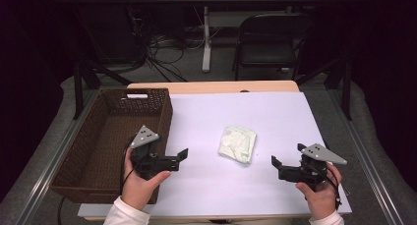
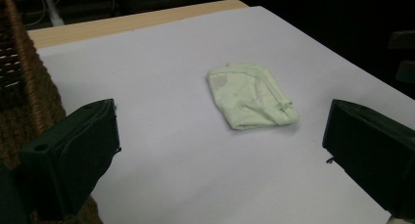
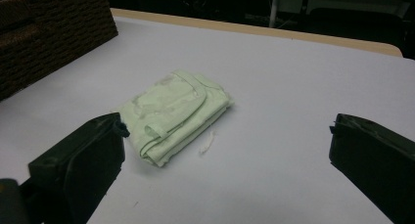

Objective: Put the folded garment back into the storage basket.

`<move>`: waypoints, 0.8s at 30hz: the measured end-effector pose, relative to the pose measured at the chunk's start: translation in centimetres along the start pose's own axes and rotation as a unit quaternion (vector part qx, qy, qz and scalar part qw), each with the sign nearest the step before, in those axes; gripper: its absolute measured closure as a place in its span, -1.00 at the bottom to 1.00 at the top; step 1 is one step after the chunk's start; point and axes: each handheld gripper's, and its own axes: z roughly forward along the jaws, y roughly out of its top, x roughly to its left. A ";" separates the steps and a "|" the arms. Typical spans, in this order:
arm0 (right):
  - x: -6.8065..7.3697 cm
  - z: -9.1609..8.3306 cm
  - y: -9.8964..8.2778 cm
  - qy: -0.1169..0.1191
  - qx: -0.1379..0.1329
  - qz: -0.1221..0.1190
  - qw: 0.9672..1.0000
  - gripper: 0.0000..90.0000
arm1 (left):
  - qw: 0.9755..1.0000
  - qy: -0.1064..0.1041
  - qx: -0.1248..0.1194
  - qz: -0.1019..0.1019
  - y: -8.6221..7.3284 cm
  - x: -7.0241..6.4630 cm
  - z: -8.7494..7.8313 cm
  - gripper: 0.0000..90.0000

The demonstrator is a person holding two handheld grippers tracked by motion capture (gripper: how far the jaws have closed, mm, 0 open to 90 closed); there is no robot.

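Two open grippers, folded green cloth (image 1: 238, 144) lying between, untouched

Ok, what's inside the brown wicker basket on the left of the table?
The wicker basket looks empty: its woven floor and inner walls show bare in the high view. The near right corner is hidden behind the left gripper and the hand holding it, so that patch can't be checked.

We find no text, label, brand, number or sign that can be read in any view. The folded pale green cloth (image 1: 238, 144) carries only faint blotchy markings, no letters. The dark brown woven wicker basket (image 1: 162, 118) and the white sheet-covered surface (image 1: 265, 117) bear no writing either.
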 end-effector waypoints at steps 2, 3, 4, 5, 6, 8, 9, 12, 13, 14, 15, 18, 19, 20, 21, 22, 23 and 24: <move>0.1 0.0 0.0 0.001 0.000 0.000 1.000 -1.00 | 1.000 -0.004 -0.005 0.008 0.5 -0.5 0.4 -0.99; 0.1 0.0 0.0 0.000 0.002 0.000 1.000 -1.00 | 1.000 -0.005 -0.007 0.012 0.8 -0.7 0.5 -0.99; 0.2 0.1 0.0 0.003 0.002 0.004 1.000 -1.00 | 1.000 -0.007 -0.008 0.014 1.0 -0.8 0.6 -0.99; 0.2 0.1 -0.1 0.001 0.001 -0.003 1.000 -1.00 | 1.000 -0.009 -0.012 0.015 1.3 -1.0 0.8 -0.99; 0.2 0.1 -0.1 0.002 0.005 -0.006 1.000 -1.00 | 1.000 -0.011 -0.012 0.014 1.4 -1.1 0.9 -0.99; 0.2 0.2 -0.2 0.004 0.005 -0.004 1.000 -1.00 | 1.000 -0.015 -0.011 0.017 1.8 -1.4 1.2 -0.99; 0.2 0.1 -0.2 0.004 0.006 -0.005 1.000 -1.00 | 1.000 -0.018 -0.009 0.017 1.9 -1.5 1.4 -0.99; 0.2 0.1 -0.3 0.002 0.010 -0.006 1.000 -0.99 | 1.000 -0.029 -0.010 0.008 2.2 -1.7 2.1 -0.99; 0.2 0.1 -0.3 0.002 0.009 -0.006 1.000 -0.99 | 0.999 -0.030 -0.008 0.004 2.3 -1.8 2.3 -0.99; 0.2 0.1 -0.3 0.001 0.010 -0.006 1.000 -0.99 | 0.999 -0.033 -0.008 0.002 2.4 -1.8 2.5 -0.99; 0.2 0.1 -0.3 0.003 0.008 -0.006 1.000 -0.99 | 0.999 -0.035 -0.008 0.000 2.5 -1.9 2.7 -0.99; 0.3 0.2 -0.4 0.003 0.008 -0.010 1.000 -0.99 | 0.999 -0.036 -0.001 -0.005 2.8 -2.0 3.4 -0.99; 0.2 0.2 -0.4 0.002 0.008 -0.013 1.000 -0.99 | 0.999 -0.038 -0.002 -0.008 2.9 -2.0 3.6 -0.99; 0.2 0.2 -0.4 0.003 0.008 -0.014 1.000 -0.99 | 0.999 -0.042 0.000 -0.010 3.0 -2.0 3.8 -0.99; 0.1 0.2 -0.4 0.002 0.009 -0.013 1.000 -0.99 | 0.999 -0.042 0.000 -0.012 3.1 -2.0 4.0 -0.99; 0.1 0.3 -0.4 0.003 0.006 -0.010 1.000 -0.99 | 0.999 -0.044 0.000 -0.014 3.2 -2.0 4.2 -0.99; 0.1 0.3 -0.4 0.003 0.006 -0.010 1.000 -0.99 | 0.999 -0.044 0.000 -0.014 3.2 -2.0 4.2 -0.99; 0.0 0.3 -0.4 0.001 0.010 -0.002 1.000 -0.99 | 0.999 -0.046 0.002 -0.015 3.4 -1.9 4.5 -0.99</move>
